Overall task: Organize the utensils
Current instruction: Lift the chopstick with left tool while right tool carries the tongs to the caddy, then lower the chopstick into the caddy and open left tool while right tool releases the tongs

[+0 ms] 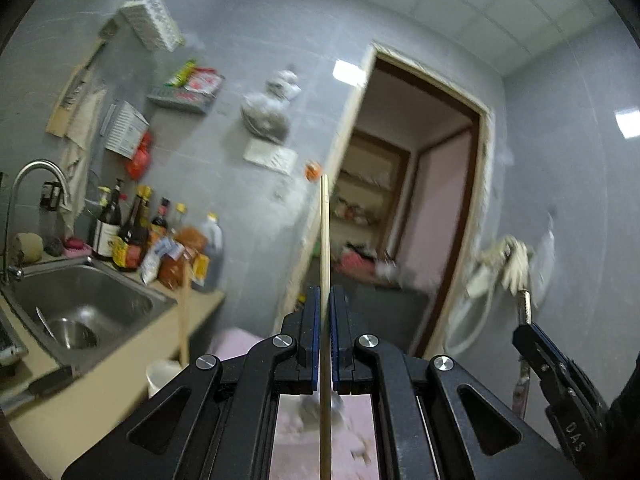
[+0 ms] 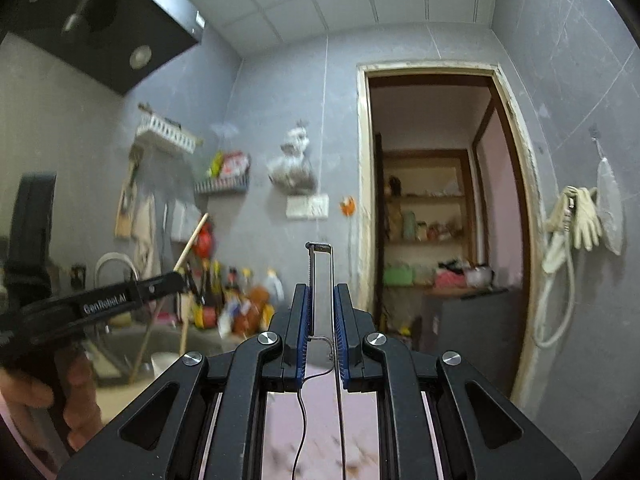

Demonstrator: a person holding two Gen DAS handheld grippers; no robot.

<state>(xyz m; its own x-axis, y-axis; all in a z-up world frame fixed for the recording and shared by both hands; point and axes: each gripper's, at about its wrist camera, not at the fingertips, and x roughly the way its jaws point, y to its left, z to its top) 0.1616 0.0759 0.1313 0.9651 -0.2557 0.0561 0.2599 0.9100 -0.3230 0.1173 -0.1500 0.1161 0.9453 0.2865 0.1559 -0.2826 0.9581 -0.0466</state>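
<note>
My left gripper point(image 1: 325, 300) is shut on a thin wooden stick, a chopstick point(image 1: 325, 240), which stands upright between the blue pads and points at the wall. It also shows in the right wrist view point(image 2: 168, 282), held in a hand at the left. My right gripper point(image 2: 321, 300) is shut on a metal wire-frame utensil point(image 2: 322, 280) that looks like a peeler, upright between its pads. It also shows in the left wrist view point(image 1: 532, 340) at the right edge, with the utensil's metal end point(image 1: 527, 300).
A steel sink point(image 1: 84, 312) with a tap point(image 1: 36, 184) sits at the left, with several bottles point(image 1: 132, 236) behind it on the counter point(image 1: 120, 372). A doorway point(image 2: 432, 220) opens ahead. Gloves point(image 2: 580, 216) hang on the right wall. A range hood point(image 2: 100, 20) is at the upper left.
</note>
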